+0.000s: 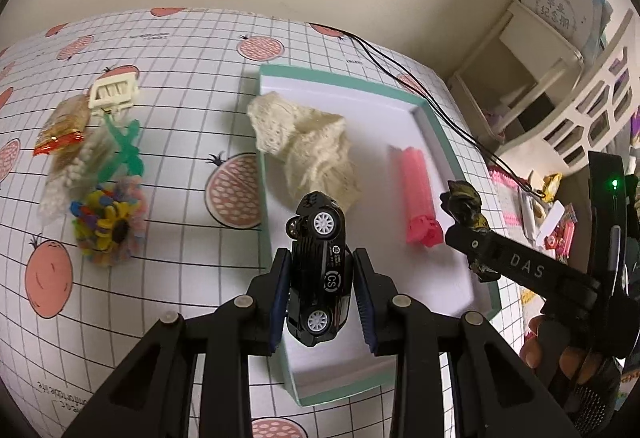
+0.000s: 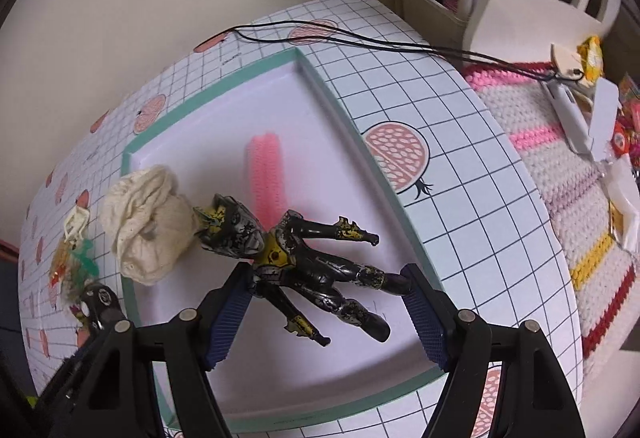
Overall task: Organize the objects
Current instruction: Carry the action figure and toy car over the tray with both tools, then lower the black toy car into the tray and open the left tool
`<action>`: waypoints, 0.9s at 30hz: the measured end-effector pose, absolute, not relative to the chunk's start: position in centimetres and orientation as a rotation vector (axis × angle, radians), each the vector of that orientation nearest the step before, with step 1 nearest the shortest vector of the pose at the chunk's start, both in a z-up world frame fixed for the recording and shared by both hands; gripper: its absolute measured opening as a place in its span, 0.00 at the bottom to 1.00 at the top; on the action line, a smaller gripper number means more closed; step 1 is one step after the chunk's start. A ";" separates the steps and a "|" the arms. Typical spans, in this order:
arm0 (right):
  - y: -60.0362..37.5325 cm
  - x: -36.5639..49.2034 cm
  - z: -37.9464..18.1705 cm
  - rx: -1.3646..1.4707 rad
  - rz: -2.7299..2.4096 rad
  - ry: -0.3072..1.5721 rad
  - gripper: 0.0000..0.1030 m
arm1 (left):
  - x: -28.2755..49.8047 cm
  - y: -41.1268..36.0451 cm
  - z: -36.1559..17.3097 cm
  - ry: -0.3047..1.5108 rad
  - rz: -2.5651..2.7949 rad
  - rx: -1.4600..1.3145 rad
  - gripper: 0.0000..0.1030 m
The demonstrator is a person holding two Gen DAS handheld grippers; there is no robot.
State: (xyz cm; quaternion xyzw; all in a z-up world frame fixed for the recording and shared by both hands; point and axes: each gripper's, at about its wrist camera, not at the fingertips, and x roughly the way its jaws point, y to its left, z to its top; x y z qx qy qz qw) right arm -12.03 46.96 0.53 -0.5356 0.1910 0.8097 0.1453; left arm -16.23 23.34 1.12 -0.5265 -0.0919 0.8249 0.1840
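The black toy car (image 1: 319, 274) sits between the left claw (image 1: 320, 298) pads, clamped at its sides above the teal-rimmed tray (image 1: 440, 109), its long axis running straight ahead from the claw. The right claw (image 2: 320, 314) grips the black-and-yellow action figure (image 2: 296, 258) fairly wide apart; the figure lies crosswise, head toward the claw's left, over the tray.

Left gripper (image 1: 320, 288) and right gripper (image 2: 326, 312) each clamped on something.
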 end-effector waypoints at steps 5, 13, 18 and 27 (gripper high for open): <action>47.1 -12.0 -0.1 -1.566 2.287 0.532 0.75 | -16.3 24.0 0.3 -0.223 2.309 -1.516 0.31; 47.1 -11.9 -0.9 -1.602 2.244 0.528 0.75 | -16.1 25.0 -0.6 -0.190 2.280 -1.555 0.31; 47.4 -11.9 -1.3 -1.614 2.228 0.533 0.75 | -16.0 25.3 -0.9 -0.185 2.274 -1.564 0.31; 47.3 -11.8 -1.4 -1.627 2.229 0.533 0.75 | -16.4 24.7 -0.7 -0.219 2.292 -1.560 0.31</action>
